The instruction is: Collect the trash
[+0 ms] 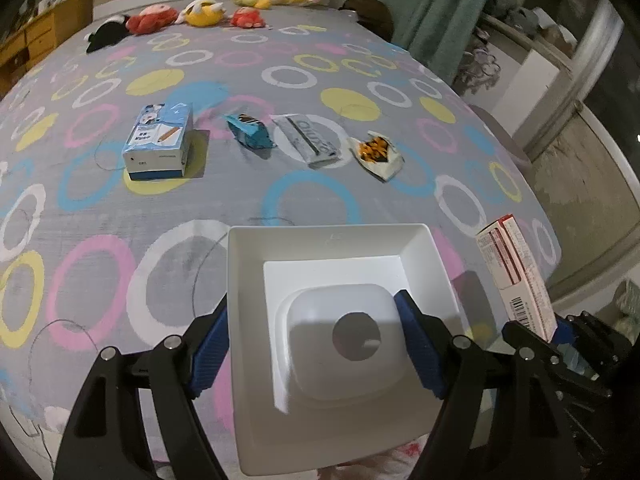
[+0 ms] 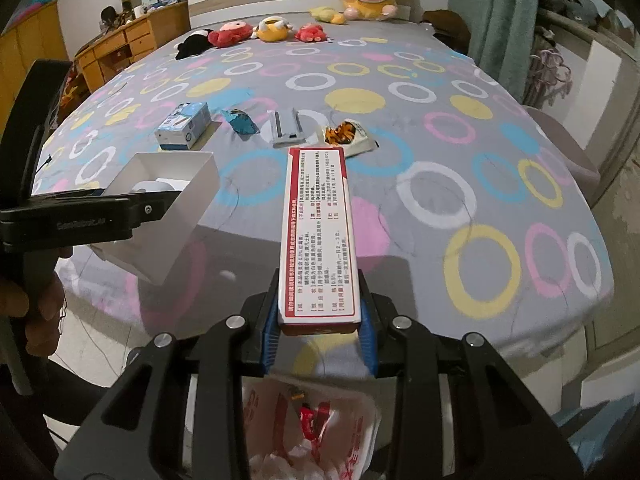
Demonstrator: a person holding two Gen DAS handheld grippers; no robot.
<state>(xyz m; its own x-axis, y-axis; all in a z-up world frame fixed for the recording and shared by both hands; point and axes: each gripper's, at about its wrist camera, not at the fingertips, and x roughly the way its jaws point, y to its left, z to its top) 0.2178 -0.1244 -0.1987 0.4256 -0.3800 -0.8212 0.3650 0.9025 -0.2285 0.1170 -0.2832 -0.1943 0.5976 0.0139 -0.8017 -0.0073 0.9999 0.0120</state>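
Note:
My left gripper (image 1: 312, 312) is shut on an open white box (image 1: 332, 248) with a white moulded insert, its blue pads (image 1: 210, 346) against the box's sides, above the near edge of the bed. My right gripper (image 2: 320, 332) is shut on the near end of a long red-and-white carton (image 2: 316, 220) that sticks out forward. That carton (image 1: 516, 276) also shows at the right of the left wrist view. On the bedspread lie a blue-and-white box (image 1: 158, 144), a crumpled blue wrapper (image 1: 250, 132), a silver packet (image 1: 308, 140) and an orange snack wrapper (image 1: 376, 152).
A white-and-red plastic bag (image 2: 312, 440) with wrappers in it sits open on the floor under my right gripper. Plush toys (image 2: 272, 30) line the headboard. A wooden desk (image 2: 132, 44) stands at the left, a green curtain (image 2: 496, 20) at the right. A hand (image 2: 40, 300) holds the left gripper.

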